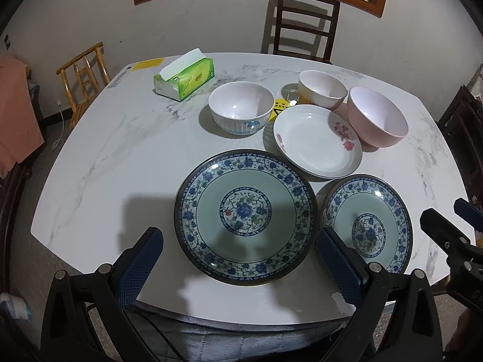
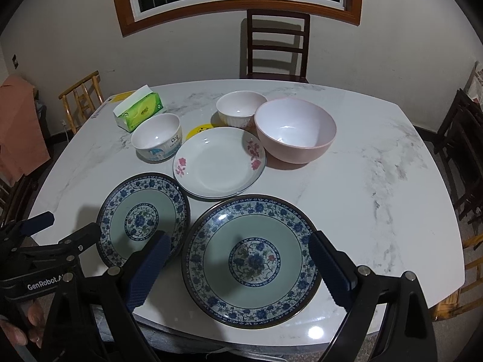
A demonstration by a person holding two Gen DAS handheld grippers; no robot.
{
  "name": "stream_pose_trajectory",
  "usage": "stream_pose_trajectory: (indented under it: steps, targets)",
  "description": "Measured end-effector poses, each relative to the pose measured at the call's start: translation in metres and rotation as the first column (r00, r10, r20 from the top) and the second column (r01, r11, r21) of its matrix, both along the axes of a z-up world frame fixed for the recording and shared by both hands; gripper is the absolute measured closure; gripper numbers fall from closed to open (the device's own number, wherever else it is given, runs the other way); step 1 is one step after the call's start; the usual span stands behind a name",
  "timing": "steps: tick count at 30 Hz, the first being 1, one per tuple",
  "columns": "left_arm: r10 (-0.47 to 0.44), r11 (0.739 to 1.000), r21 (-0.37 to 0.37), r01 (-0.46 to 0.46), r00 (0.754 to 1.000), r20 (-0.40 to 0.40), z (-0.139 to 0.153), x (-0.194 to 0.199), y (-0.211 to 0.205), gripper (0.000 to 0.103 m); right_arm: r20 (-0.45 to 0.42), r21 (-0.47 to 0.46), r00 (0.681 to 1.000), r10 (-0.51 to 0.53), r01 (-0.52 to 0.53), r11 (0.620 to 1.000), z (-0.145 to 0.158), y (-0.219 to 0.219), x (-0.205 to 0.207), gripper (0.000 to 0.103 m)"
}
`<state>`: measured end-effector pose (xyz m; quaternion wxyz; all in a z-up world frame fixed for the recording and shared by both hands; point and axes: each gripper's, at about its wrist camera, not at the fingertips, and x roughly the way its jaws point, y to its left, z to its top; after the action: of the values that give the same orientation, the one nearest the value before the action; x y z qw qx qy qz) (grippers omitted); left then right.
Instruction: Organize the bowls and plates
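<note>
The desk (image 2: 377, 211) looks like polished white marble with grey veins, smooth and glossy enough to mirror the lamp. The two blue plates (image 2: 253, 261) (image 2: 143, 217) are glazed ceramic with shiny dark rims; the white plate (image 2: 219, 163) beyond them is glossy too. The pink bowl (image 2: 295, 134) to the white plate's right has a satin outside and a shiny inside. The tissue pack (image 2: 139, 111) is thin glossy plastic with white paper showing. Both grippers (image 1: 241, 259) (image 2: 238, 261) are matt black plastic with metal pins, their blue pads (image 1: 142, 268) rough and knurled. Behind the desk, a chair (image 2: 276, 45) of dark varnished wood.
</note>
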<state>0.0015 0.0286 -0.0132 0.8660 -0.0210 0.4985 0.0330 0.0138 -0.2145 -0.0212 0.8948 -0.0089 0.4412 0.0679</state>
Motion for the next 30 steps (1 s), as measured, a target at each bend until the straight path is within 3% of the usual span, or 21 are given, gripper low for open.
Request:
stream_pose_trajectory:
  steps: [12,16,23,28,30]
  targets:
    - [0.015,0.997,-0.074,-0.017,1.000,-0.016,-0.008,0.004,0.021,0.004,-0.021,0.084,0.995,0.095,-0.093,0.992,-0.010,0.000,0.008,0.008]
    - [0.029,0.992,-0.123,-0.032,0.999,-0.031,-0.011,0.006,0.035,0.015,-0.032,0.130,0.987,0.156,-0.151,0.980,-0.014,0.003,0.015,0.009]
    - [0.074,0.976,-0.200,-0.087,0.994,-0.075,-0.024,0.009,0.062,0.031,-0.081,0.231,0.963,0.256,-0.231,0.945,-0.025,0.015,0.034,0.030]
    - [0.094,0.964,-0.241,-0.116,0.991,-0.099,-0.034,0.010,0.081,0.043,-0.137,0.278,0.940,0.312,-0.265,0.923,-0.037,0.029,0.050,0.037]
    - [0.104,0.954,-0.268,-0.131,0.988,-0.113,-0.039,0.012,0.090,0.043,-0.162,0.312,0.929,0.334,-0.273,0.910,-0.044,0.034,0.061,0.047]
